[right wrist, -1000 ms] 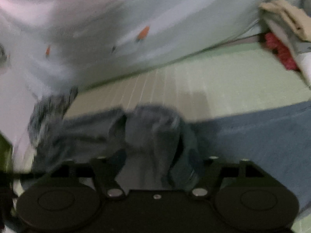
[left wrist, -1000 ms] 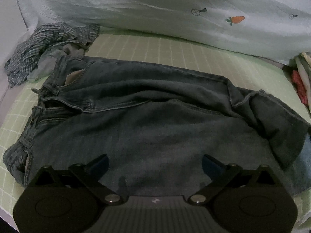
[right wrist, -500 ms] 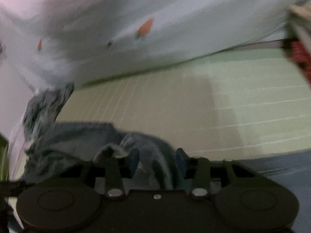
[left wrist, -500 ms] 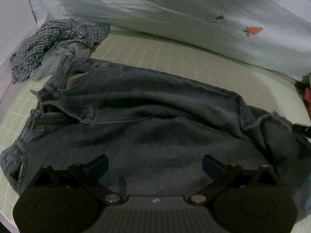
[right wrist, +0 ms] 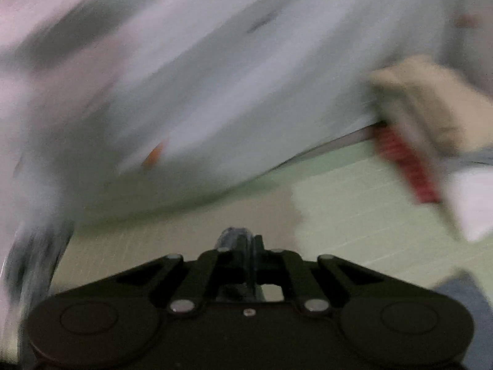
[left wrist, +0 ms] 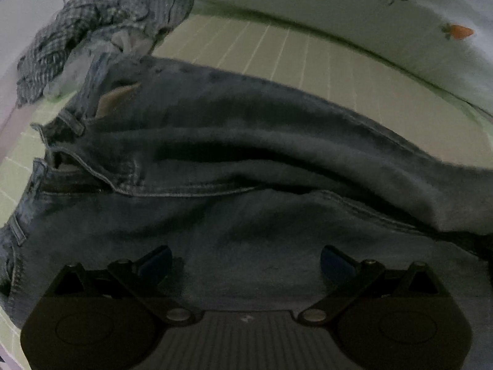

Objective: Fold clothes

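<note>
Jeans: one pair of dark blue denim jeans (left wrist: 246, 160) lay on the bed, coarse twill with pale stitched seams and belt loops; a tan pocket lining showed at the waist.
Long axis: ran across the left wrist view, waistband at the left, legs trailing off to the right, with a deep fold running along the length.
Bed surface: a pale green sheet (left wrist: 308, 71) with a thin white grid, flat and smooth.
Other cloth: one crumpled blue-and-white checked shirt (left wrist: 92, 27) just beyond the waistband; one soft pale quilt (left wrist: 339, 3) printed with small carrots along the far edge.
Left gripper (left wrist: 245, 260): black, blue-padded jaws stood wide apart over the denim, gripping nothing.
Right gripper (right wrist: 243, 246): black jaws were closed together, a small wad of blue denim pinched between the tips; the view was heavily blurred.
Right edge: a blurred stack of beige, red and white fabric (right wrist: 431, 141) lay on the sheet; pieces could not be counted.
</note>
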Demonstrator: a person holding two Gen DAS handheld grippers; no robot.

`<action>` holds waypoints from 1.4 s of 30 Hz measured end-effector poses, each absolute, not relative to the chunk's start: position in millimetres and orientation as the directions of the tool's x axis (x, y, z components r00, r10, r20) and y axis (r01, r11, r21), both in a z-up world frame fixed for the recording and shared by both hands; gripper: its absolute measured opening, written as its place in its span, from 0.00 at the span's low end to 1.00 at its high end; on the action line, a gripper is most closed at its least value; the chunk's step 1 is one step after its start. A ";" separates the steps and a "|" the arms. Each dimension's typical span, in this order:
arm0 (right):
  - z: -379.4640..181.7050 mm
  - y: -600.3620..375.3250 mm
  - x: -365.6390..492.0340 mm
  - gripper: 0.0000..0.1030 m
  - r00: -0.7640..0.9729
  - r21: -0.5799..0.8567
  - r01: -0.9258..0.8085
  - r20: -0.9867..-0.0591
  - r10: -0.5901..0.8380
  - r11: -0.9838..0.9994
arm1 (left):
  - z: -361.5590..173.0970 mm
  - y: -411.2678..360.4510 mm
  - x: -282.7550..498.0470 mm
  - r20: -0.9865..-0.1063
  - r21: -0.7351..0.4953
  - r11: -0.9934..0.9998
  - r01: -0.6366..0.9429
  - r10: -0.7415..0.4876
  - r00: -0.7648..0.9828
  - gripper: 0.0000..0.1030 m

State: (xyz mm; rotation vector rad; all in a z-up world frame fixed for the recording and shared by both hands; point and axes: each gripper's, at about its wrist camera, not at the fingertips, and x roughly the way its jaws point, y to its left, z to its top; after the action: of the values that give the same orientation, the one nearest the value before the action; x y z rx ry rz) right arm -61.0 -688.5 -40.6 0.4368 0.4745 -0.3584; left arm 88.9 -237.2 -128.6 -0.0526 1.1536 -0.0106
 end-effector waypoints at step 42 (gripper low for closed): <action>-158.3 -790.3 2.3 0.25 0.410 0.021 0.764 -0.787 -0.461 0.645 | -97.5 -242.6 144.1 -0.868 0.050 0.996 0.070 0.009 0.497 1.00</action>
State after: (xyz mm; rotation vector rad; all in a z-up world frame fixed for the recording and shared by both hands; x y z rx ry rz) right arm 2.3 -790.3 -158.3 0.4117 0.8380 -0.7987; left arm 144.1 -242.6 -97.5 0.0823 1.0502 -0.0366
